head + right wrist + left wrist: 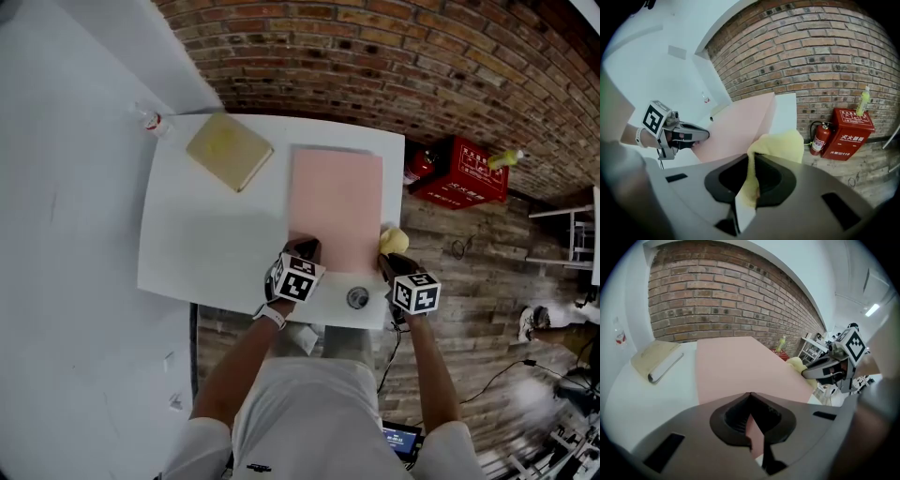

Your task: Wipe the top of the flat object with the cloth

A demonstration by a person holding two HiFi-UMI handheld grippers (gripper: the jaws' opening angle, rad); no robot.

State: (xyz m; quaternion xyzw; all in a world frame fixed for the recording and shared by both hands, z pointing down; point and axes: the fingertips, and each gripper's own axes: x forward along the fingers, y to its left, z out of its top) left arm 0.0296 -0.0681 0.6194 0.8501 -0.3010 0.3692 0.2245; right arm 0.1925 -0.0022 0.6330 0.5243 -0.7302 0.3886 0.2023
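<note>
A flat pink sheet [336, 202] lies lengthwise on the white table [206, 244]. My left gripper [305, 247] is at the sheet's near left corner. In the left gripper view its jaws [752, 427] are shut, with a sliver of the pink sheet [740, 366] pinched between them. My right gripper [389, 259] is by the sheet's near right edge, shut on a yellow cloth [394, 239]. In the right gripper view the cloth [780, 145] bulges out past the gripper [747, 187], beside the pink sheet [736, 126].
A tan notebook [229, 150] lies at the table's far left, with a small clear bottle [150, 120] at the corner behind it. A round metal object [357, 298] sits near the front edge between the grippers. A red fire-extinguisher box [461, 172] stands on the floor by the brick wall.
</note>
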